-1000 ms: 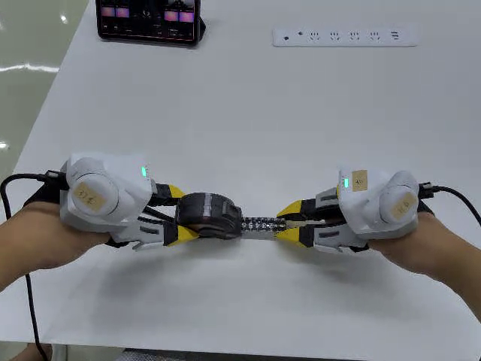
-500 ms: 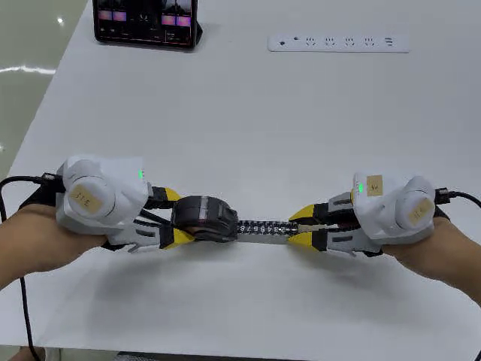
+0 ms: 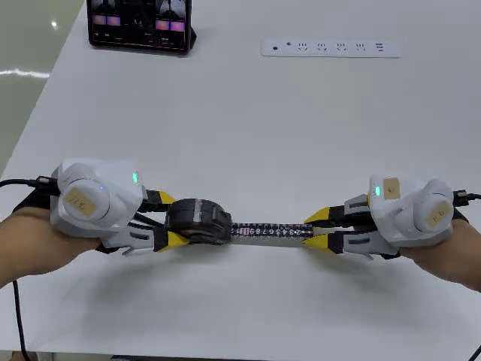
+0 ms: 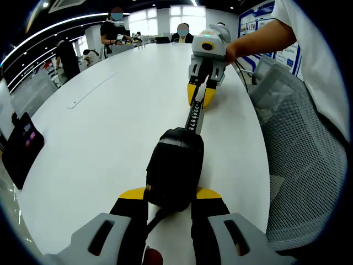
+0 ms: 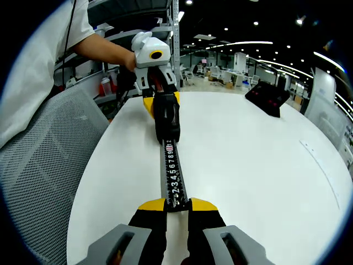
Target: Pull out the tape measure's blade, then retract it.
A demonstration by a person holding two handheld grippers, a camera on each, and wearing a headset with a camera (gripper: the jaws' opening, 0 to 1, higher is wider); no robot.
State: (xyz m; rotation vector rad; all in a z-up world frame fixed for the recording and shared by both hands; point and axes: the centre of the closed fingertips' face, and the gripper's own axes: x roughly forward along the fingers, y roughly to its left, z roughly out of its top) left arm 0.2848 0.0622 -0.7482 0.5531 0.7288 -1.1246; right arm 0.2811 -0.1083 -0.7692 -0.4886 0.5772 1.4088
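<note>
1. Since a second ago the right gripper [image 3: 314, 229] has drawn away from the left gripper [image 3: 171, 219], baring more blade [image 3: 267, 229] between them.
2. The left gripper's jaws clamp the tape measure case [image 3: 198, 220]; the right gripper's jaws pinch the blade's end.
3. Step in hand: pulling out, seemingly partway.
4. Next: pull on straight with the case held firm, then ease the blade back.

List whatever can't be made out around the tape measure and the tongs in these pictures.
- End hook of the blade: hidden between the jaws of the right tongs, in the right gripper view and the head view.
- Fine markings on the blade: too small to read in the head view.
- Rear of the tape measure case: covered by the left tongs in the left gripper view.
- Top of the tablet: cut off by the top edge of the head view.
</note>
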